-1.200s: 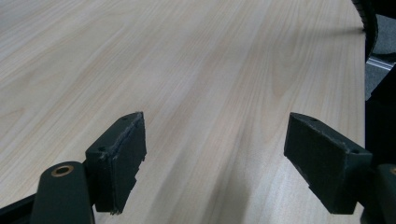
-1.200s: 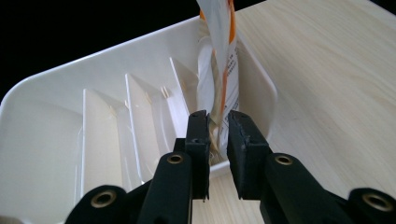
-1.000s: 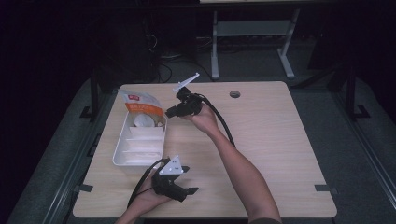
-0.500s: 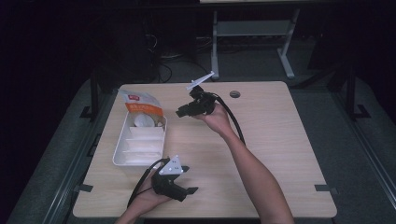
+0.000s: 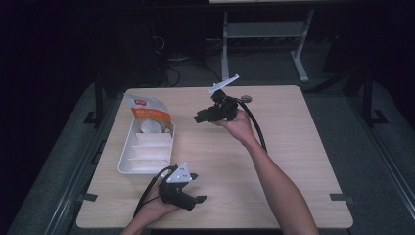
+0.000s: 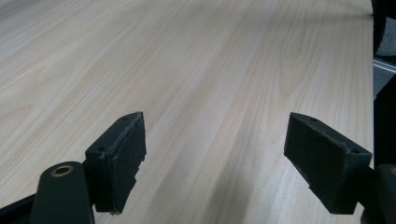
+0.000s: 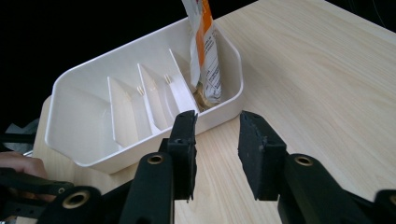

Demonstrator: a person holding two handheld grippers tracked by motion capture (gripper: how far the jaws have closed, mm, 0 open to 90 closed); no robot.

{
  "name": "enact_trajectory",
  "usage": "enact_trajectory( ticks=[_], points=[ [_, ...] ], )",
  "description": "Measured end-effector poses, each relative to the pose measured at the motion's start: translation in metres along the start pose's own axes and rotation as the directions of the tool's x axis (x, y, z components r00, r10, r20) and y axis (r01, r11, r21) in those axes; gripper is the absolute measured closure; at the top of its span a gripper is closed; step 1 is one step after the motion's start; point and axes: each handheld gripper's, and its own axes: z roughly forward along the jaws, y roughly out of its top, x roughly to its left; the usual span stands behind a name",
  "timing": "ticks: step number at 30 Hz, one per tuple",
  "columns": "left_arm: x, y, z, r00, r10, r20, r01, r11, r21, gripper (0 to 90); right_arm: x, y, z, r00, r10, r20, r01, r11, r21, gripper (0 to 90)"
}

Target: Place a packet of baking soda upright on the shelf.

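We held the left tongs (image 5: 188,196) low over the near edge of the bench (image 5: 293,147), jaws spread wide and empty above bare wood. Our right tongs (image 5: 200,117) were raised over the middle of the bench, parted by a narrow gap and gripping nothing, aimed at the white divided tray (image 7: 93,121). An orange-and-white pouch (image 7: 205,56) stood in the tray's end compartment.
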Motion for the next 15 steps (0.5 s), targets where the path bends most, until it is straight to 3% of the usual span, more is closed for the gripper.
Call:
enact_trajectory(
  ticks=[4, 15],
  points=[
    [-0.001, 0.001, 0.0, 1.0, 0.005, 0.003, -0.005, 1.0, -0.004, 20.4, -0.002, -0.004, -0.006, 0.9997, 0.022, -0.015, -0.022, 1.0, -0.008, 61.7],
    [0.001, 0.001, 0.0, 1.0, 0.001, -0.005, -0.001, 1.0, -0.003, 20.2, -0.002, -0.017, -0.027, 0.9993, 0.038, 0.0, -0.038, 0.999, -0.011, 57.0]
  ],
)
